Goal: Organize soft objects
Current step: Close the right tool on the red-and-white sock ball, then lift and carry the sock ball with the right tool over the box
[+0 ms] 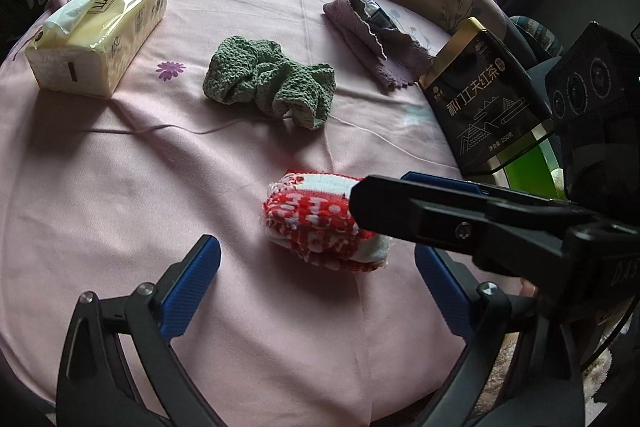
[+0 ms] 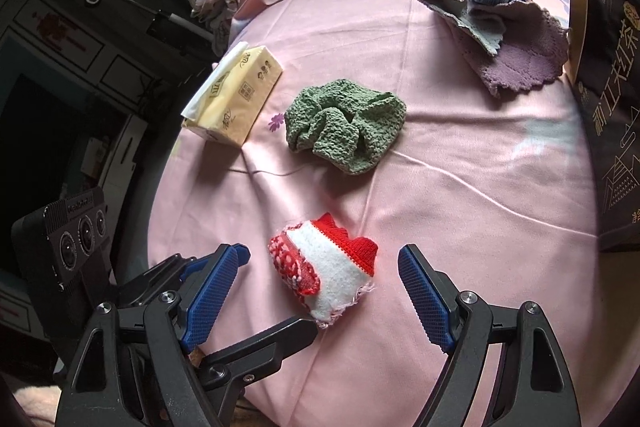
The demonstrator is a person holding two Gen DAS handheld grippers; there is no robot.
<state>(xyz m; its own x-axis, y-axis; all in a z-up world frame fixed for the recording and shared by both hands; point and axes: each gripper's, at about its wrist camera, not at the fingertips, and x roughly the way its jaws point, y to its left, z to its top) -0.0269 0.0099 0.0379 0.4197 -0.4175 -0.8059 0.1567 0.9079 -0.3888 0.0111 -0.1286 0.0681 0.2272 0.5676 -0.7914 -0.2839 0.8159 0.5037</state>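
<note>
1. Your left gripper (image 1: 316, 275) stands released, blue pads wide apart, with the red-and-white cloth (image 1: 320, 223) ahead between them, untouched.
2. Your right gripper (image 2: 324, 291) is also spread wide; the same cloth (image 2: 324, 275) lies between its pads, clear of both.
3. That folded cloth rests on the pink bed sheet (image 1: 120, 187).
4. Beyond the cloth sits the crumpled green cloth (image 1: 270, 81).
5. Farther past the red-and-white cloth, to the left, lies the yellow tissue pack (image 1: 100, 35).
6. Far right of the cloth, a purple cloth (image 2: 520, 55) lies beside a black tea bag (image 1: 484, 95).
</note>
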